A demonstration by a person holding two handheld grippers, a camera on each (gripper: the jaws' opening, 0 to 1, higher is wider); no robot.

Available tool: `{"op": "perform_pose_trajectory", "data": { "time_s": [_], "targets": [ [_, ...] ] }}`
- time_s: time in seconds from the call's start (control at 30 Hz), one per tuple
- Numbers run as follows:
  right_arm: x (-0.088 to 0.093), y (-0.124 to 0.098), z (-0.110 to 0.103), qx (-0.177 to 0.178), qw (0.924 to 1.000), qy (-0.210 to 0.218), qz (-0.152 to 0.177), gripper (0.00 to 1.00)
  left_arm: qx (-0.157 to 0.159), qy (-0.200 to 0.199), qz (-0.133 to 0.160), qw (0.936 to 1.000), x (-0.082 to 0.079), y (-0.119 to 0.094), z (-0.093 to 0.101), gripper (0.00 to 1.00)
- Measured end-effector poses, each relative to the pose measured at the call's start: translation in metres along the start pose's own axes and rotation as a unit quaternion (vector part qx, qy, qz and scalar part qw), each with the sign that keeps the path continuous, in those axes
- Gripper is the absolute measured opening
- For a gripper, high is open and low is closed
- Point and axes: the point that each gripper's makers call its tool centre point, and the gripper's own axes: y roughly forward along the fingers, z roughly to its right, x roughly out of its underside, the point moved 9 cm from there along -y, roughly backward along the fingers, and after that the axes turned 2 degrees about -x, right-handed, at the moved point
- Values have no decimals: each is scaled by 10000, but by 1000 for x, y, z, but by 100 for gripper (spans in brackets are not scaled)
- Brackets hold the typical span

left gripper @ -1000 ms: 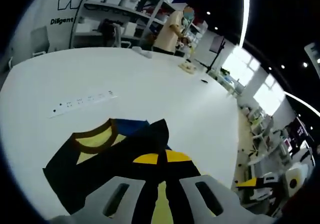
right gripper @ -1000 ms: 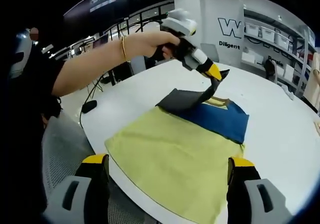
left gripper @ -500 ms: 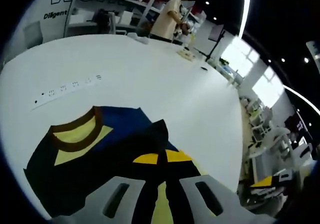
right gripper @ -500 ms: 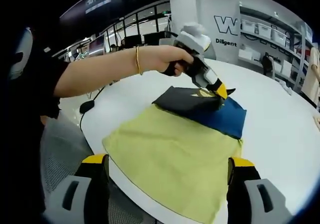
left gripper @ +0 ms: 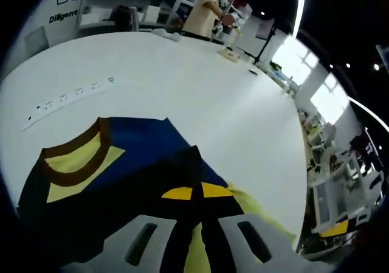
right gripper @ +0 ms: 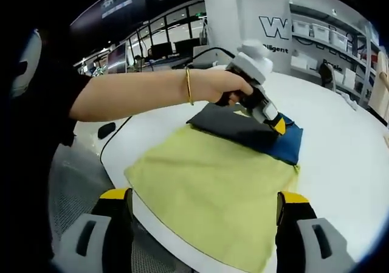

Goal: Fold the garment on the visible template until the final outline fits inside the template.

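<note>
The garment lies at the far end of the yellow-green template (right gripper: 206,182) on the white table (right gripper: 343,163). It shows a black folded flap (right gripper: 231,124) over a blue part (right gripper: 290,140). In the left gripper view its blue cloth (left gripper: 143,142) and brown-trimmed yellow collar (left gripper: 73,163) spread ahead. My left gripper (left gripper: 192,193) is shut on a peak of the black fabric, low over the garment; a hand holds the left gripper (right gripper: 270,118) there in the right gripper view. My right gripper (right gripper: 203,195) stands open above the template's near edge, holding nothing.
A white power strip (left gripper: 67,96) lies on the table beyond the collar. A black device with a cable (right gripper: 106,130) sits near the table's left edge, by a grey chair (right gripper: 67,182). A person (left gripper: 203,11) stands by shelves at the back.
My left gripper has come down and forward with the black fabric, laying the raised flap flat over the garment. The right gripper has stayed in place, open.
</note>
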Motion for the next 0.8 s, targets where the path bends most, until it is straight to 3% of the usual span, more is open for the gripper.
{"op": "perform_pose_trajectory", "data": {
  "time_s": [0.1,0.37,0.43,0.57,0.8],
  "targets": [
    [0,0,2,25,10000,33,18,98,32,254,59,9997,2,6,-1,1],
    [-1,4,6,84,9999,76,67,98,264,236,125,9993,4,15,-2,9],
    [-1,4,6,82,9999,76,71,98,303,267,116,9991,5,15,-1,17],
    [-1,5,9,87,9999,94,103,99,251,490,456,9974,3,6,0,27],
    [-3,4,17,184,9995,183,182,99,17,811,529,9953,-6,-5,-4,55]
  ]
}}
